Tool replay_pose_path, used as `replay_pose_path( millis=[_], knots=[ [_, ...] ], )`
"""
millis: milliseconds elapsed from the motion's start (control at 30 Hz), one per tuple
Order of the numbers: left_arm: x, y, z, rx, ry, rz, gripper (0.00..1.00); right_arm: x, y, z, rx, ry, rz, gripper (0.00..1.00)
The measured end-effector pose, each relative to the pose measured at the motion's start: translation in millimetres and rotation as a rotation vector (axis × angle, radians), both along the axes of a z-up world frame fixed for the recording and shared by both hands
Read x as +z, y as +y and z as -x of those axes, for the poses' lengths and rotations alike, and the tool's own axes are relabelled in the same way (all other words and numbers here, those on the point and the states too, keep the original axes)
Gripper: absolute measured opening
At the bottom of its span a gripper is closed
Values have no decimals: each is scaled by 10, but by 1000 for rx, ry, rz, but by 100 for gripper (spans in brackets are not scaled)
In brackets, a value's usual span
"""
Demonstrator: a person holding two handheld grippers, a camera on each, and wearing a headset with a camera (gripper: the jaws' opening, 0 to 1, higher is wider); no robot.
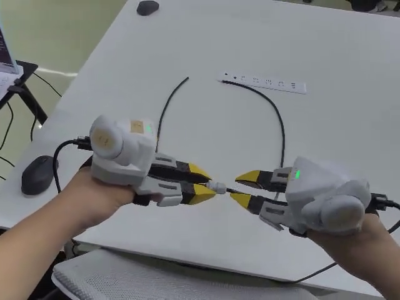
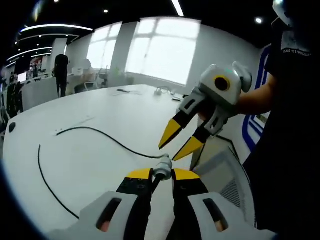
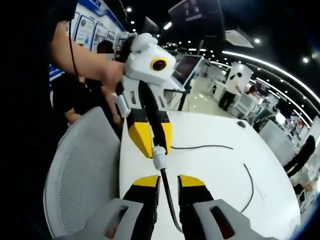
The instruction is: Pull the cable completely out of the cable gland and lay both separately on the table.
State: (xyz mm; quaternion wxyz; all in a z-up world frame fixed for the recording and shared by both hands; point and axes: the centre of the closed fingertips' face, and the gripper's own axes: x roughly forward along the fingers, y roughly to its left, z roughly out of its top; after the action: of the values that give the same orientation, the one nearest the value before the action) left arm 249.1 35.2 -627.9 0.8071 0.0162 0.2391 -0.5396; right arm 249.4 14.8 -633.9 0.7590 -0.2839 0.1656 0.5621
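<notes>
1. Head view: the left gripper (image 1: pixel 209 184) has its yellow jaws clamped on the white cable gland (image 1: pixel 217 186), held above the white table (image 1: pixel 337 50). The right gripper (image 1: pixel 245 187) faces it with jaws spread. The black cable (image 1: pixel 280 125) curves across the table towards a power strip (image 1: pixel 265 82).
2. Left gripper view: the cable gland (image 2: pixel 162 165) sits pinched between the jaws of the left gripper (image 2: pixel 161 174). The cable (image 2: pixel 100 134) trails from it over the table (image 2: pixel 100 165). The right gripper (image 2: pixel 175 148) hangs open just beyond.
3. Right gripper view: the cable (image 3: pixel 170 200) runs from the cable gland (image 3: pixel 159 160), which is in the left gripper (image 3: pixel 156 149), down between the parted jaws of the right gripper (image 3: pixel 169 181). I cannot tell whether they touch it.
</notes>
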Motion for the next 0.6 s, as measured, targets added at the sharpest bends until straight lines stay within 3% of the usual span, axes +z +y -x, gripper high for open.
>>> replay_pose_path(
  millis=[133,300,400,600],
  knots=[
    [39,-7,-28,3,-17,-6,15,-66,-27,-42,-34,-57,65,12],
    [99,-43,-63,0,-52,-14,15,31,19,-62,-65,-84,42,9],
    [105,-56,-72,-5,-54,-16,15,61,27,-103,-88,-89,33,7],
    [122,-74,-99,-13,-54,-13,15,39,53,-97,-68,-100,49,1]
  ],
)
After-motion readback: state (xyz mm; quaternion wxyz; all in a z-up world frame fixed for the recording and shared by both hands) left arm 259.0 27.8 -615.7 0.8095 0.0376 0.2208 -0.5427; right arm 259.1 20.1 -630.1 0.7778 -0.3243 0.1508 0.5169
